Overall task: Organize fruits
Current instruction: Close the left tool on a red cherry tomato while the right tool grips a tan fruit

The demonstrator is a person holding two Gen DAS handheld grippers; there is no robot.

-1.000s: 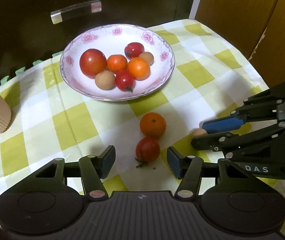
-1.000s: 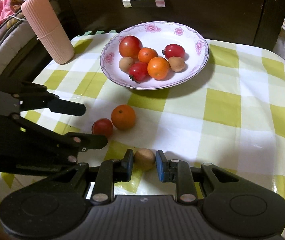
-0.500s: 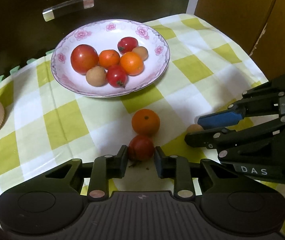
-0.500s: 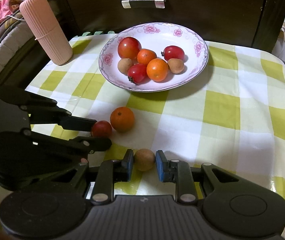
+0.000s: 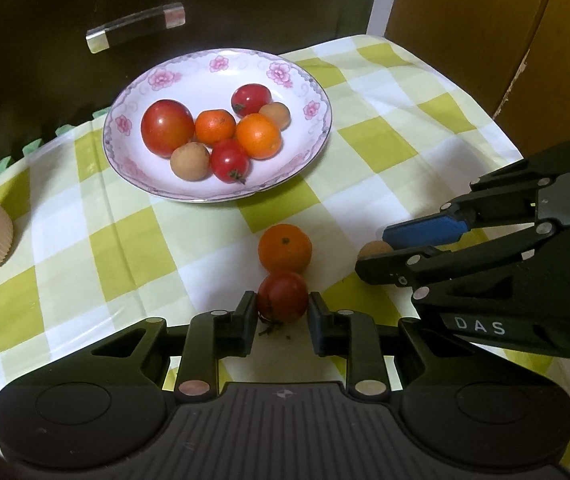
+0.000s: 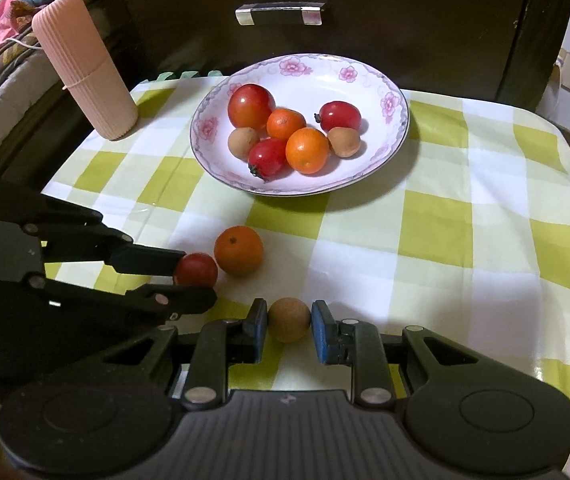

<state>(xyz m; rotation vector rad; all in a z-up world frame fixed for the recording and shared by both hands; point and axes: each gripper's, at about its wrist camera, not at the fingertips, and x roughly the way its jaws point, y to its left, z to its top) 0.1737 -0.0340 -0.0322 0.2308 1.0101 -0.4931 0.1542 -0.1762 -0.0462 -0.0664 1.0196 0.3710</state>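
A white plate point(image 6: 395, 120) with pink flowers sits on the yellow checked tablecloth point(image 6: 465, 240). In it are three red tomatoes, two oranges and two small brown fruits, all bunched close together.

Three fruits lie on the cloth in front of the plate. The left gripper point(image 5: 279, 312) squeezes a small red tomato point(image 5: 282, 296) between its fingers. A loose orange point(image 5: 284, 248) touches that tomato. The right gripper point(image 6: 287, 326) squeezes a little brown fruit point(image 6: 288, 319) just beside them.

A pink ribbed cup point(image 6: 85, 68) stands at the cloth's far left corner.
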